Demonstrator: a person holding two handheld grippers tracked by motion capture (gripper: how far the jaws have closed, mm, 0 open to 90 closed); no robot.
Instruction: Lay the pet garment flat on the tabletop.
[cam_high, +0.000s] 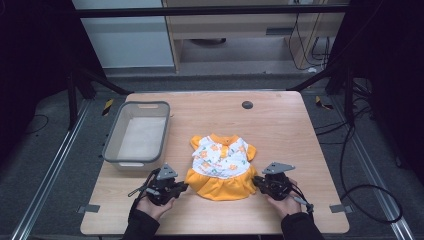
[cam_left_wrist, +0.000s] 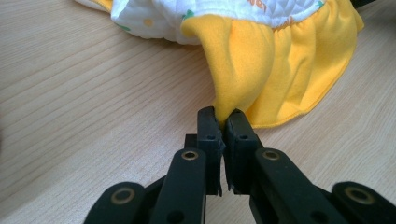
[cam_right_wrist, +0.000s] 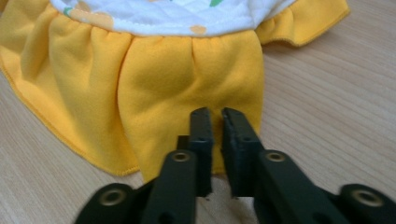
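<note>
Bin: grey, on my worktop's left part.
Worktop: light wood.
Knob: dark, round, near far edge.

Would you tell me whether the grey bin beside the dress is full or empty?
Empty: the high view shows the bin's bare pale floor, with the dress lying outside it on the table.

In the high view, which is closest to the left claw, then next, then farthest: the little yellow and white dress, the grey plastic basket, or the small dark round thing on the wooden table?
1. Little yellow and white dress: just right of the left claw, hem at its tips.
2. Grey plastic basket: behind it, on the table's left side.
3. Small dark round thing: far back, near the far edge.
</note>
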